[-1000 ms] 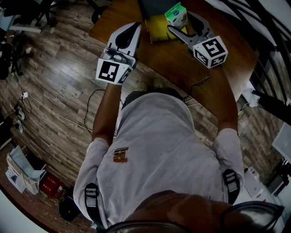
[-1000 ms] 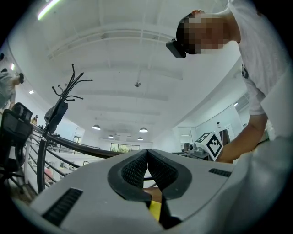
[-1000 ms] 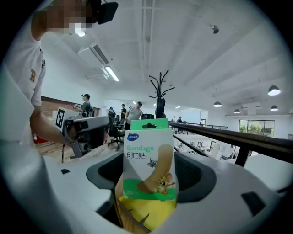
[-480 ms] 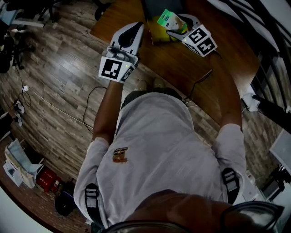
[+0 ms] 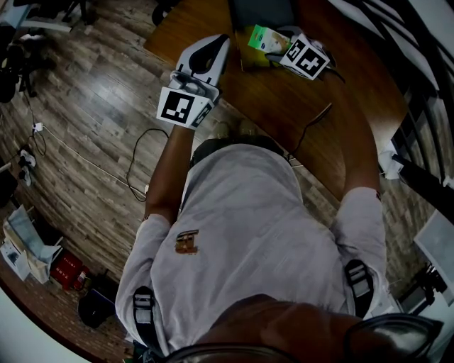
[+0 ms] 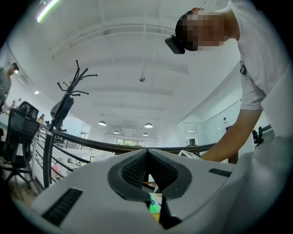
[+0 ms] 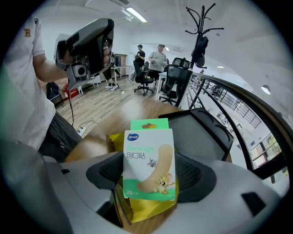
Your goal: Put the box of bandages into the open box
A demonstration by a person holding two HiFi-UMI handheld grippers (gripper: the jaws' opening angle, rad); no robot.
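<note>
The box of bandages, white and green with a cartoon strip on its face, stands upright between the jaws of my right gripper, which is shut on it. It hangs just above the open yellow box on the wooden table. In the head view the box of bandages sits over the yellow box at the far table edge, held by my right gripper. My left gripper hovers to the left, jaws shut and empty, pointing upward; its pads meet in its own view.
A black tray or case lies just beyond the yellow box, also seen in the head view as a dark case. A thin cable runs over the brown table. Office chairs and people stand far off.
My right gripper has carried the box of bandages leftward and away from me, from beside the yellow box to over it. The left gripper has hardly moved.
</note>
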